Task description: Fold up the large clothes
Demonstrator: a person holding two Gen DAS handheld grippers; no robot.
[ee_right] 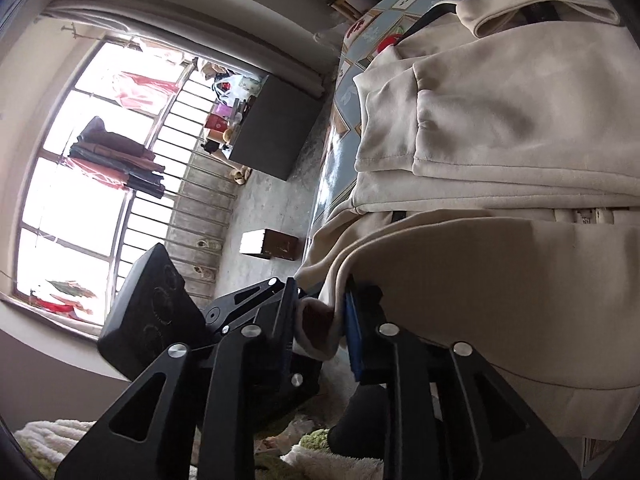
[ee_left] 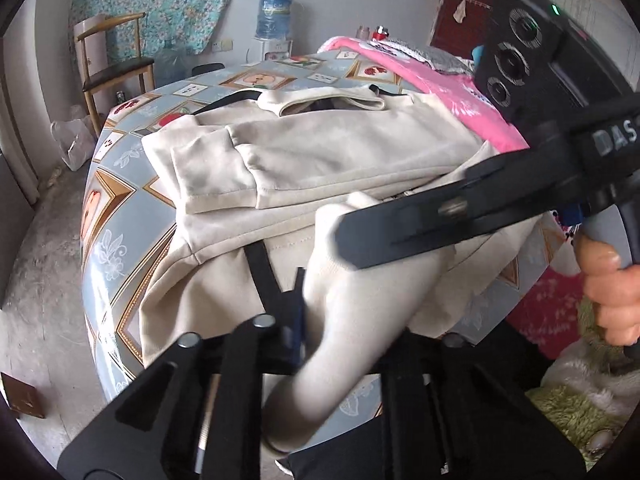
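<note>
Both grippers (ee_left: pixel 320 340) (ee_right: pixel 320 332) clamped the cream jacket's (ee_left: pixel 320 152) near hem overhanging the table (ee_left: pixel 120 208); sleeves lay folded across it.

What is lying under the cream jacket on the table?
Under the cream jacket lies a patterned tablecloth with fruit pictures; a pink cloth lies beside it. Whatever sits directly beneath the jacket's middle is covered.

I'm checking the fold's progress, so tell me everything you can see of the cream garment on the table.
The cream garment looks like soft, velvety fabric with black trim straps and an open collar at the far end. Both sleeves are folded across its body. It lies on the patterned tablecloth, beside pink cloth. Its near hem is lifted: the left hand-held gripper and right hand-held gripper each pinch a bunch.
</note>
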